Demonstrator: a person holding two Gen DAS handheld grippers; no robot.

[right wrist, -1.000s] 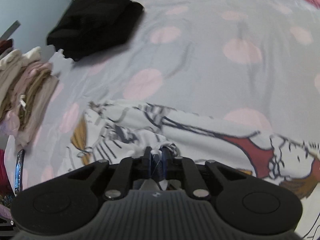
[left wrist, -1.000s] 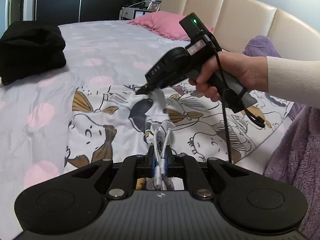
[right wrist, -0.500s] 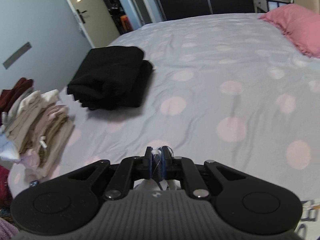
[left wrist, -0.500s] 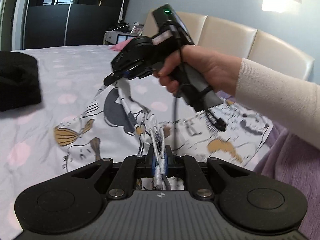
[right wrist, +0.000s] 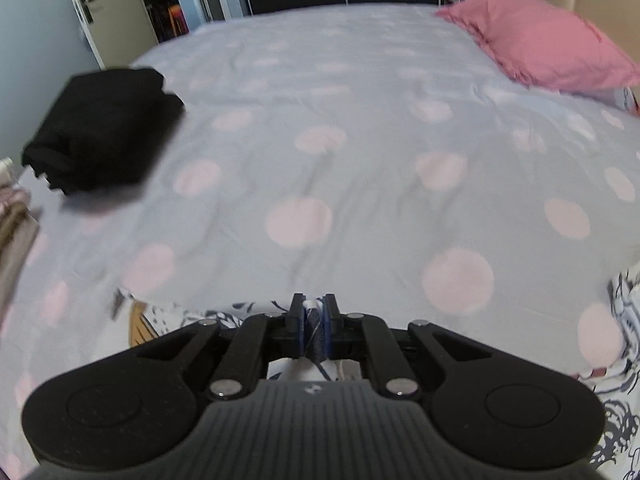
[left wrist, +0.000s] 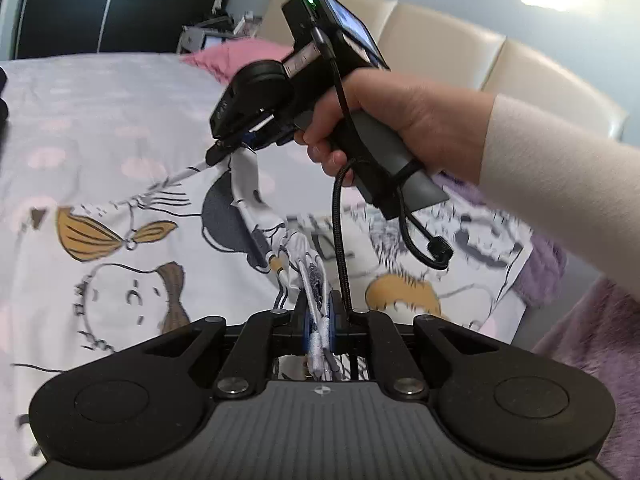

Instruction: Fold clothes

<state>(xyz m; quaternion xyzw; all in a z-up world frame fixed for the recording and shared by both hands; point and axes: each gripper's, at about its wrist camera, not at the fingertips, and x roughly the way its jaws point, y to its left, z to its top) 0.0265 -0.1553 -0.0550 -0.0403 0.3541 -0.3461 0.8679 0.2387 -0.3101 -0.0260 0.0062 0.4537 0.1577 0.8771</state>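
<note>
A white garment with a cartoon print (left wrist: 132,248) lies spread on the bed, one edge lifted. My left gripper (left wrist: 319,312) is shut on a bunched fold of that edge. In the left wrist view my right gripper (left wrist: 218,154), held by a hand in a cream sleeve, pinches another part of the same edge and holds it up above the bed. In the right wrist view the right gripper (right wrist: 315,320) is shut on white and dark blue fabric; the printed garment (right wrist: 624,340) shows only below and at the right.
A folded black garment (right wrist: 100,136) lies at the left of the grey bedspread with pink dots (right wrist: 340,160). A pink pillow (right wrist: 536,40) sits at the far right by the cream headboard (left wrist: 500,64). A purple fleece blanket (left wrist: 592,332) lies on the right. Folded beige clothes (right wrist: 12,216) are stacked at the left edge.
Both grippers have lifted the garment's edge off the bed and carried it across. The right gripper now stands higher and closer in the left view; its own view swung from the garment to the bedspread.
</note>
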